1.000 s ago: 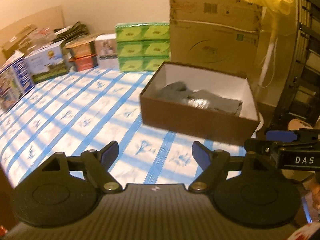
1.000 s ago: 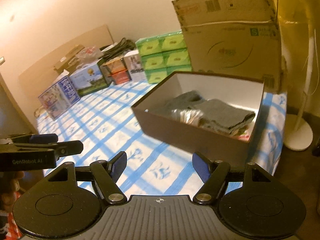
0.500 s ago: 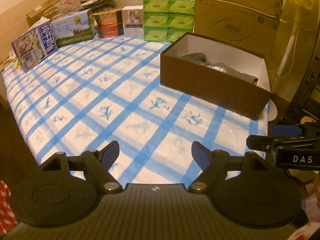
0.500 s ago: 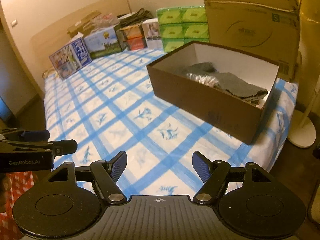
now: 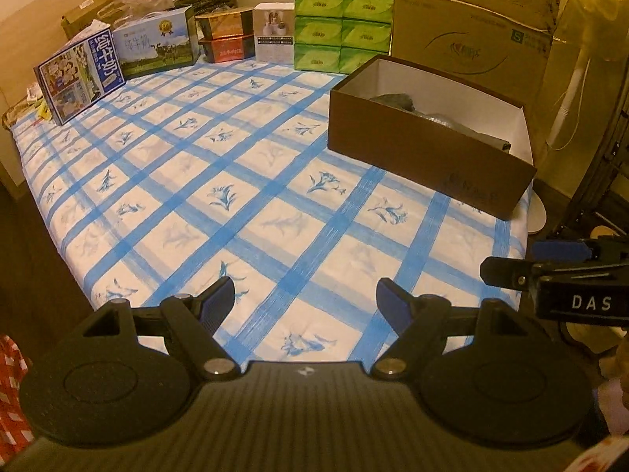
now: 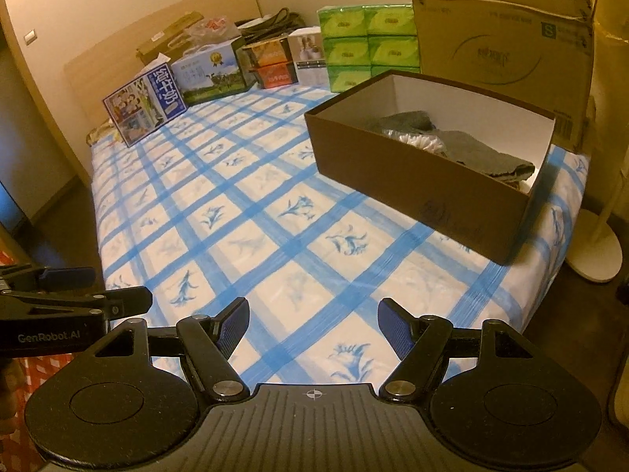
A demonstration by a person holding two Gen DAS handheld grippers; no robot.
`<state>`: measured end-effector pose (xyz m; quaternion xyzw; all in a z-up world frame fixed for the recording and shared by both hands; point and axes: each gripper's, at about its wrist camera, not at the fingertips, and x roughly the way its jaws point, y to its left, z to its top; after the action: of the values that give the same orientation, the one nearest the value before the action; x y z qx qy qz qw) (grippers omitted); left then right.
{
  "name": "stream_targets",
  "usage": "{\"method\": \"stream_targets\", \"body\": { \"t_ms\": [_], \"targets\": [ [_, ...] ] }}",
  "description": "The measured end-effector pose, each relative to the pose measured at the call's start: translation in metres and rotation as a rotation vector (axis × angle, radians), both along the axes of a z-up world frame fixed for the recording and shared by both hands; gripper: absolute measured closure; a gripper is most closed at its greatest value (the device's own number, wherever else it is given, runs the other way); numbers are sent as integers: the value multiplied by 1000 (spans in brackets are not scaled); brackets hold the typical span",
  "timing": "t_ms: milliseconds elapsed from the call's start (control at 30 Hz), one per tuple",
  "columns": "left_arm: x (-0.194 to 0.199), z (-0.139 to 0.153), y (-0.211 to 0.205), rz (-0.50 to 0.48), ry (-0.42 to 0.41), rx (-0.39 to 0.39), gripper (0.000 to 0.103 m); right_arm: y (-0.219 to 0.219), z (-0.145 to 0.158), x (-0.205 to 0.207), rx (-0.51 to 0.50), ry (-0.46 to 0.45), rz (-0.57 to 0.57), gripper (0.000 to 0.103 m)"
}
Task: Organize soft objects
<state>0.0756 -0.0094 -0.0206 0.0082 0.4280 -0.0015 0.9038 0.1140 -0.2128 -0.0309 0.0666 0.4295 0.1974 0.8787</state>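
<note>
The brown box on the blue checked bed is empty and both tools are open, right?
Not quite. The brown box on the bed is not empty: the right wrist view shows grey folded cloth inside it, with something crinkly and shiny beside that. The rest holds: the left tool and right tool are both open, holding nothing.

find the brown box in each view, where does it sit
Left wrist: the brown box sits right of centre in the upper half, on the bed, grey cloth just showing over its near wall.
Right wrist: the brown box sits right of centre, seen more from above, so the grey cloth inside shows plainly.
Shared landmark: the green packs stacked behind the box's far left corner.
</note>
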Motion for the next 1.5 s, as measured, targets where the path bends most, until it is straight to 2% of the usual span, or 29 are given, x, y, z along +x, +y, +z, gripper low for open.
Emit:
{"method": "stream_targets", "body": {
  "t_ms": [400,1500],
  "targets": [
    [-18,-2,9,28,5,-20,25,12,0,-12,-27,9,30,31],
    [-19,5,7,24,-4,-16,25,15,-1,-16,-30,8,42,31]
  ]
}}
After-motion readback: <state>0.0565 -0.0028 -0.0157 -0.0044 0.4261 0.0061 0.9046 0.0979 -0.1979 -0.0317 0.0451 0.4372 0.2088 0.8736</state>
